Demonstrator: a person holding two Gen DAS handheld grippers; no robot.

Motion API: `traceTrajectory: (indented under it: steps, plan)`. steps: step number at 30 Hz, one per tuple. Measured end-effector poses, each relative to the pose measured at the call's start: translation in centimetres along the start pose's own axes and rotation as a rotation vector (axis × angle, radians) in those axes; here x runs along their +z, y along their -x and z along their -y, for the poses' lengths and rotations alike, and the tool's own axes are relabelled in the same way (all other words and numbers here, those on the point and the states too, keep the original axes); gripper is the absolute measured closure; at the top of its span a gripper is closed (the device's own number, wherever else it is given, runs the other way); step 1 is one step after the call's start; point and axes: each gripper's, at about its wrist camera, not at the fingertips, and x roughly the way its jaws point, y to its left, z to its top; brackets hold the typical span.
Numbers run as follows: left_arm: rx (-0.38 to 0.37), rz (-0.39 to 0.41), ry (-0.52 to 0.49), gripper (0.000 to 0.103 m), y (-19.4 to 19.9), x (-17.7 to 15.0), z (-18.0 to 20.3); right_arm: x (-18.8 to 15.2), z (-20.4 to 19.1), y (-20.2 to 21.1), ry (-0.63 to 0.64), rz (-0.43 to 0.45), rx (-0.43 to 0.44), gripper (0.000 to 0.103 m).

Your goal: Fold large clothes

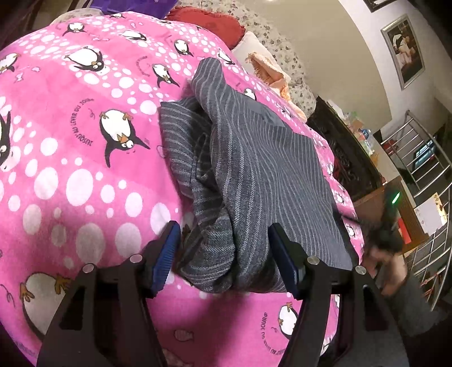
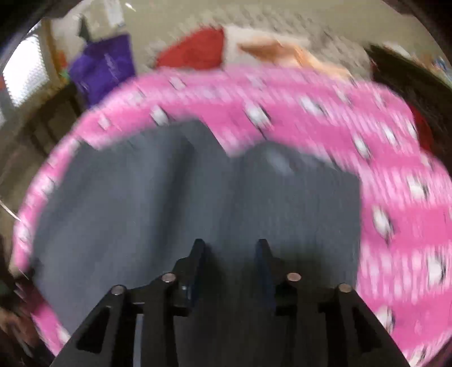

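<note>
A: What sits nearest the jaws of the left gripper (image 1: 224,254)?

B: The near end of the grey striped garment (image 1: 254,175), bunched up right between them. The jaws stand spread, one blue pad on each side of the cloth, neither pressing on it as far as I can see. The garment lies on a bed, on a pink penguin bedspread (image 1: 70,169), partly folded: one flat panel to the right of the jaws, a rumpled roll to the left.

A: And the right gripper (image 2: 230,248)?

B: Its view is blurred. The jaws stand partly apart over flat grey cloth, with nothing pinched between them.

A: How do you reckon it handles?

B: Soft and limp, I judge, thick woven stuff with some weight. It will sag and drag on the fleecy spread rather than slide. Nothing fragile. I would take it at a hem or corner of the near edge, both grippers well apart, so the layers lift together. A pinch on the top layer alone would pull the fold open.

A: Anything in the way?

B: Just ahead of the jaws, only bare bedspread around the garment. Beyond it, near the head of the bed, a red cushion (image 1: 209,24) and an orange cloth (image 1: 268,70), well apart from the work. Off right, a dark wooden cabinet (image 1: 344,152) beside the bed.
</note>
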Motion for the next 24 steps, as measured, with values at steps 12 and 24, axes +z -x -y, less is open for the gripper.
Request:
traceTrajectory:
  steps: [12, 24]
  plan:
    - [0.02, 0.005, -0.007, 0.038, 0.7, -0.3, 0.4, -4.5, 2.9, -0.7, -0.063, 0.171, 0.14, 0.063]
    - [0.33, -0.049, -0.052, 0.024, -0.7, -0.2, 3.9, -4.4, 1.7, -1.2, -0.053, 0.218, 0.137, 0.063]
